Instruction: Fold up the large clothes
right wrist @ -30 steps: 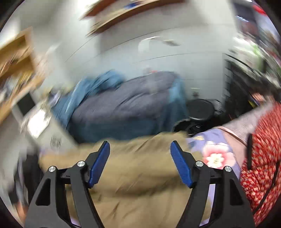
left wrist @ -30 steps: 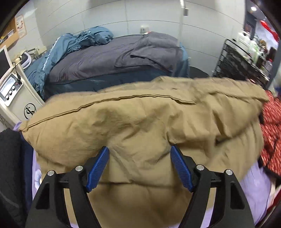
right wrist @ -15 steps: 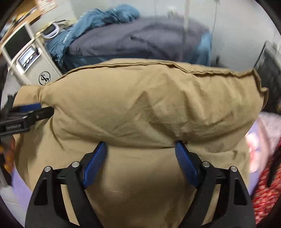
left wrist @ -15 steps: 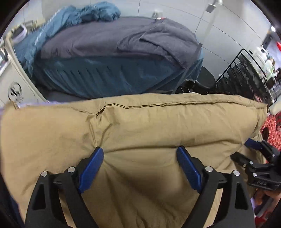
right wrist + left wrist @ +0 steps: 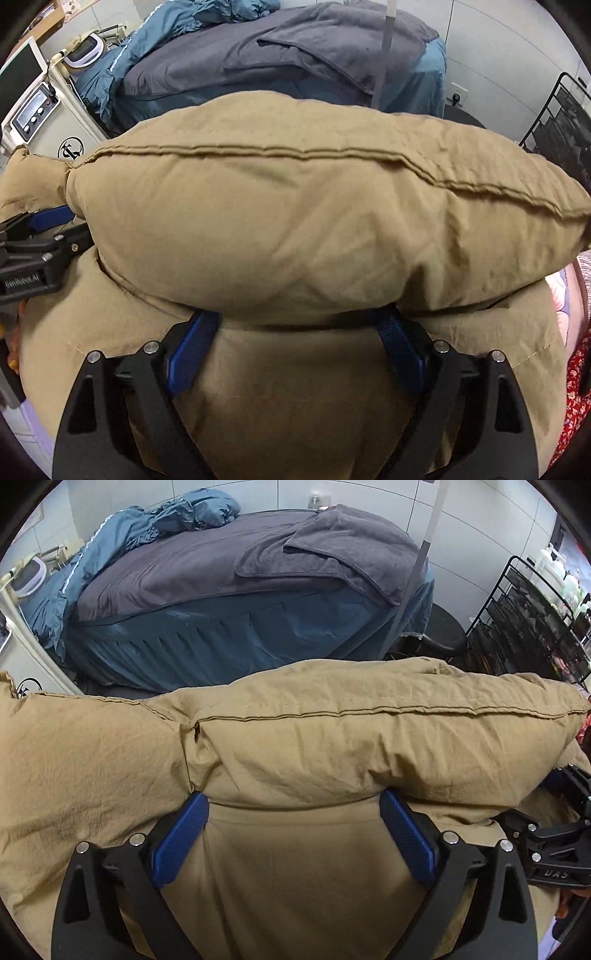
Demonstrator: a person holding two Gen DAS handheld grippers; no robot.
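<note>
A large padded tan garment fills the lower half of both views, with a puffy folded layer lying across a flatter layer; it also shows in the right wrist view. My left gripper is open, its blue fingertips tucked under the puffy fold's near edge, resting on the lower layer. My right gripper is open in the same way, fingertips partly hidden under the fold. The right gripper shows at the left wrist view's right edge; the left gripper shows at the right wrist view's left edge.
Behind the garment stands a bed with a blue skirt and grey blanket. A white machine with a screen stands at left. A black wire rack stands at right. Red patterned cloth lies at the right edge.
Both grippers have moved forward and down over the tan garment. The puffy fold now lies flatter and wider, and the fingertips sit further under its edge.
</note>
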